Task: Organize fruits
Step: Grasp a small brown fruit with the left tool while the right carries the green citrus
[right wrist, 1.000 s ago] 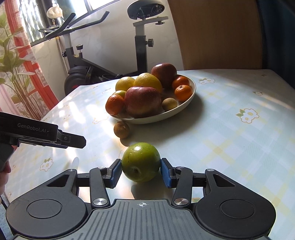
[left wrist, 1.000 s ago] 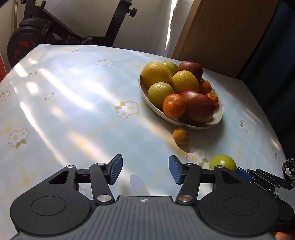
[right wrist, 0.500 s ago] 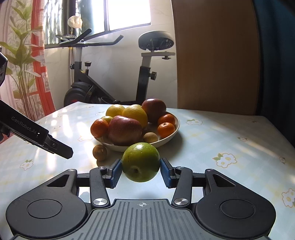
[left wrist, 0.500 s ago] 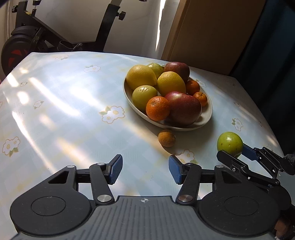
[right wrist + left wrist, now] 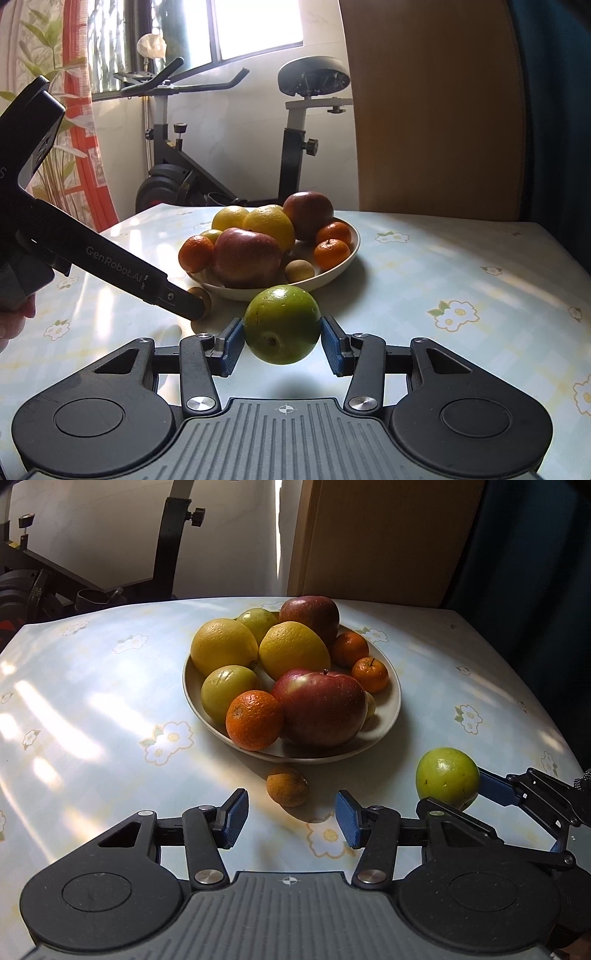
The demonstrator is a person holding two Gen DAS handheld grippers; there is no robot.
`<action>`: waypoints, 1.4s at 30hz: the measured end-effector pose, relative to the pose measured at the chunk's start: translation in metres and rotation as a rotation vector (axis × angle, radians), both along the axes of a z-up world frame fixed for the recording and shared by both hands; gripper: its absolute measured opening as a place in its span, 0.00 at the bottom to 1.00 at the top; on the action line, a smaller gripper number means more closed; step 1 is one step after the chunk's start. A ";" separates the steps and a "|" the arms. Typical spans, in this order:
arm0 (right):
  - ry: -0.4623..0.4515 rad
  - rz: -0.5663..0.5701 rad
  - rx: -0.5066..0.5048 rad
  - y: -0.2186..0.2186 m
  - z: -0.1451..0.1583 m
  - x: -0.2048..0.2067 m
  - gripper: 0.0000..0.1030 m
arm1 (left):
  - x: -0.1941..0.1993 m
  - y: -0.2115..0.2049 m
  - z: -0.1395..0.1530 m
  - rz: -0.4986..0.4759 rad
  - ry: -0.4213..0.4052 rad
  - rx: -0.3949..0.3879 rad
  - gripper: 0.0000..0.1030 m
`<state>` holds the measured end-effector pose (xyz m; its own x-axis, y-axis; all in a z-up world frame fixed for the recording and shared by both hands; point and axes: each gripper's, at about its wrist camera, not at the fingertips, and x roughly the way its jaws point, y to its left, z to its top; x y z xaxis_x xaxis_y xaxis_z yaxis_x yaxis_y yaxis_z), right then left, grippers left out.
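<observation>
My right gripper (image 5: pixel 282 343) is shut on a green apple (image 5: pixel 282 325) and holds it above the table, in front of the fruit bowl (image 5: pixel 347 258); the apple (image 5: pixel 447 778) also shows in the left wrist view. My left gripper (image 5: pixel 291 821) is open and empty, just short of a small brown fruit (image 5: pixel 287 785) that lies on the table by the bowl's (image 5: pixel 391 716) near rim. The bowl holds red apples, yellow citrus, green fruits and small oranges. In the right wrist view a left finger (image 5: pixel 177 299) partly hides the brown fruit (image 5: pixel 204 295).
The table has a pale floral cloth (image 5: pixel 92 716). An exercise bike (image 5: pixel 295 155) stands behind it, with a wooden panel (image 5: pixel 436 110) and a dark curtain to the right. The table's right edge (image 5: pixel 565 738) is near my right gripper.
My right gripper has lifted the green apple off the table and brought it nearer the bowl. My left gripper has moved forward toward the small brown fruit and stayed open.
</observation>
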<state>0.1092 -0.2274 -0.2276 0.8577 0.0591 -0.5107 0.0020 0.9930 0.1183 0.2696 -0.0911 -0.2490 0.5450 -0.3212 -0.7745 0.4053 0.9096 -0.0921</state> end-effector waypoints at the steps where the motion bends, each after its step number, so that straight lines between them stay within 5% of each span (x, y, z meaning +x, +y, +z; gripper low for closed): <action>1: -0.001 0.000 0.002 0.000 0.000 0.000 0.41 | 0.001 0.000 -0.001 0.001 -0.001 0.002 0.51; 12: 0.026 0.012 0.029 -0.003 -0.002 0.004 0.41 | 0.019 -0.003 -0.010 0.037 0.034 -0.041 0.42; 14: 0.029 0.013 0.029 -0.003 -0.003 0.005 0.41 | 0.019 -0.004 -0.011 0.030 0.026 -0.031 0.28; 29: 0.031 0.015 0.016 0.000 -0.003 0.005 0.41 | -0.005 0.010 0.005 -0.006 -0.048 -0.046 0.28; 42: 0.022 -0.016 0.061 -0.005 0.020 0.009 0.41 | 0.006 0.036 0.065 -0.014 -0.174 -0.106 0.28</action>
<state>0.1185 -0.2321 -0.2073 0.8473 0.0766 -0.5255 0.0216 0.9837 0.1782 0.2760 -0.0549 -0.1844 0.6628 -0.4045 -0.6301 0.4358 0.8927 -0.1148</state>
